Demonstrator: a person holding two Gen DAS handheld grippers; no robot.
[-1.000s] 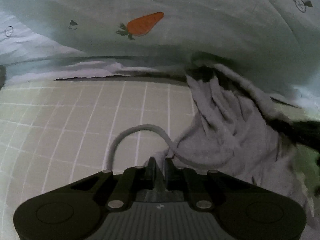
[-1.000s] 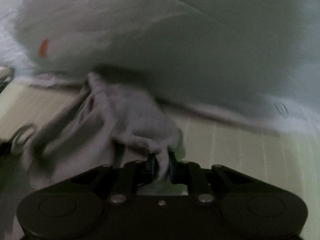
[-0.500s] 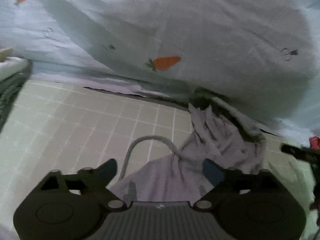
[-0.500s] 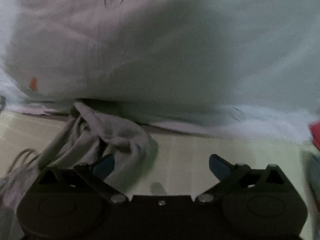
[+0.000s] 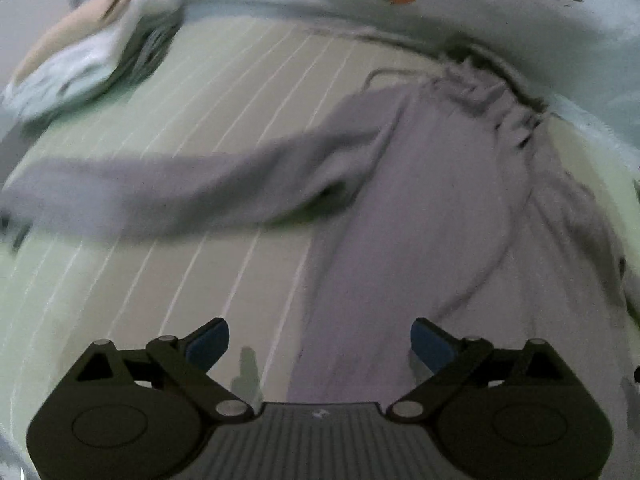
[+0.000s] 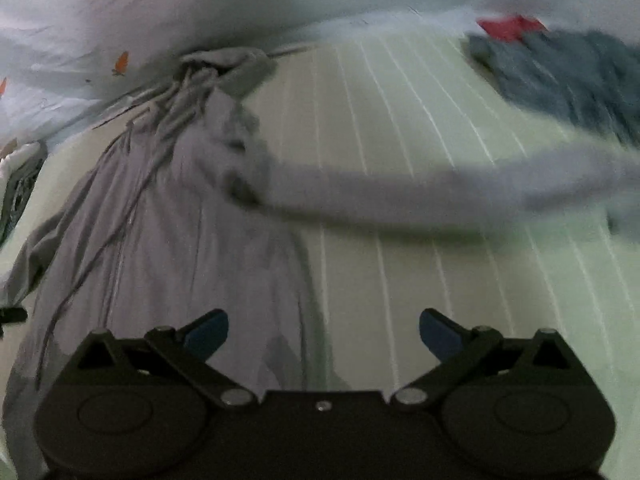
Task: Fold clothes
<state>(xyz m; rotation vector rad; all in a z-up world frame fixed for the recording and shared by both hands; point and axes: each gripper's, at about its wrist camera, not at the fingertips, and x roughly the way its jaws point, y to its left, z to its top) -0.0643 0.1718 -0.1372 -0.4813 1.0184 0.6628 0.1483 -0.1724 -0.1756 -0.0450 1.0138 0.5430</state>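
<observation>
Pale green bed sheet with thin white grid lines (image 5: 192, 184) (image 6: 432, 280), forming the work surface in both wrist views. Along its far edge lies a bulky light blue-grey quilt printed with small orange carrots (image 5: 480, 12) (image 6: 200, 8). Spread on the sheet is the task garment, a grey long-sleeved hooded sweatshirt (image 5: 432, 216) (image 6: 168, 216): its body runs lengthwise from just in front of the grippers to the quilt, where the gathered hood (image 6: 228, 66) touches the quilt's edge. One grey sleeve (image 5: 168, 196) stretches out sideways to the left in the left wrist view; the other grey sleeve (image 6: 440, 192) stretches out to the right in the right wrist view; both are motion-blurred. A thin grey drawstring (image 5: 384, 74) loops near the hood. At far right of the right wrist view lies a crumpled blue-grey garment (image 6: 568, 76) with a red cloth item (image 6: 508, 26) beyond it, both blurred. At far left of the left wrist view sits a stack of folded pale clothes (image 5: 84, 48). Black left gripper (image 5: 320, 340): blue-tipped fingers (image 5: 210, 340) spread wide apart, holding nothing, above the sweatshirt's near edge. Black right gripper (image 6: 324, 334): blue-tipped fingers (image 6: 438, 334) likewise wide apart and empty, over the sweatshirt's right border.
</observation>
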